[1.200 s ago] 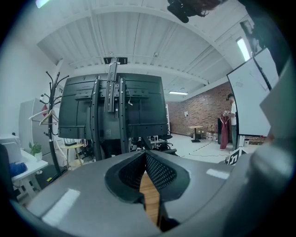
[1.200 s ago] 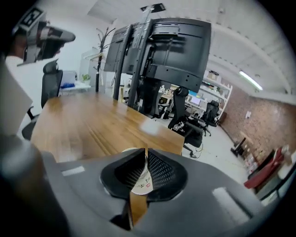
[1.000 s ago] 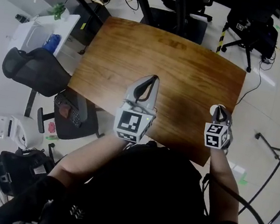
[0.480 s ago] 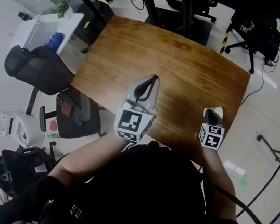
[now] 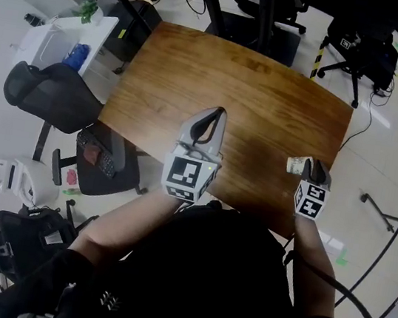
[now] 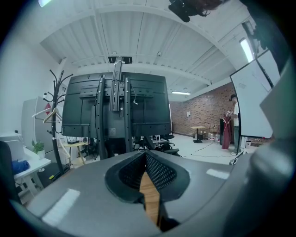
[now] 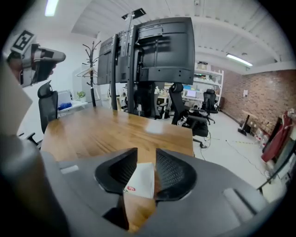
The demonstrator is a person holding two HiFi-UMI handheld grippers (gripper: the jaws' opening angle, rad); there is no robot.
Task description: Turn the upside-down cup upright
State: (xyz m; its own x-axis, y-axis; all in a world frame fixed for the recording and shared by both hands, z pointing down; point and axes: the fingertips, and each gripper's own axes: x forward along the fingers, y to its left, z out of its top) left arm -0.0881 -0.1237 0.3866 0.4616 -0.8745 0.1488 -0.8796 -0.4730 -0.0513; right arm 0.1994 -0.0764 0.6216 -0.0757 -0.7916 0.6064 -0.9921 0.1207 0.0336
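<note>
Right gripper view: the right tool [image 7: 147, 151] has just been opening; its jaws stand spread with the tilted white cup [image 7: 141, 181] between them, over the counter [image 7: 101, 129]. The left tool [image 6: 146, 155] is pressed together, empty.

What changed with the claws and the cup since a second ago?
The right claw rolled over, so the white cup between its jaws now leans sideways instead of showing its round end. Its jaws have just been opening around the cup. The left claw stayed shut and still over the wooden table.
</note>
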